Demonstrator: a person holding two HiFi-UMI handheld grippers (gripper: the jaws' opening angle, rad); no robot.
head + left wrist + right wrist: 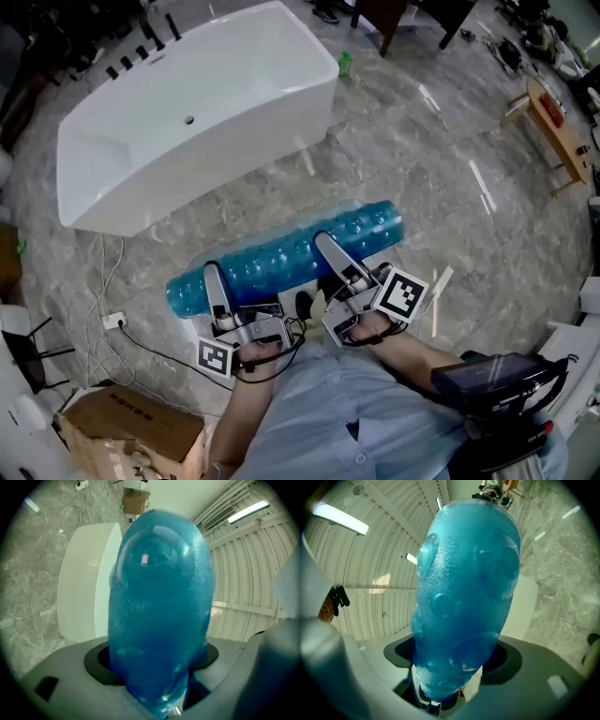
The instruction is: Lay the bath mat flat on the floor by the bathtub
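Nearest the lens: a pale blue shirt (328, 412) and two forearms, cut off by the lower edge. Just beyond, left claw (215, 281) and right claw (330, 251), each with its marker cube, both pinching the bath mat (281, 258). Rolled into a translucent blue tube studded with round bumps, lying crosswise in front of the person, between the body and the white bathtub (187, 112), apart from the tub's near wall. Hard to judge from above whether clear of the grey marble floor (422, 169) or brushing it. In the left gripper view, little but mat (159, 611) across the middle: wedged between the jaws, covering the tips, with only the grey claw body below and a slice of tub at the left. Much the same in the right gripper view: blue roll (464, 597) clamped between the jaws, tips hidden, ribbed ceiling and a strip light behind. Off to the lower left of the head view, a cardboard box (131, 431), partly cropped, and a white cable (112, 321) trailing over the floor. Past the tub's far corner, a small green bottle (345, 63). At the right edge, a wooden stand (553, 127), cut off. At lower right, a dark device (497, 375), too unclear to name.
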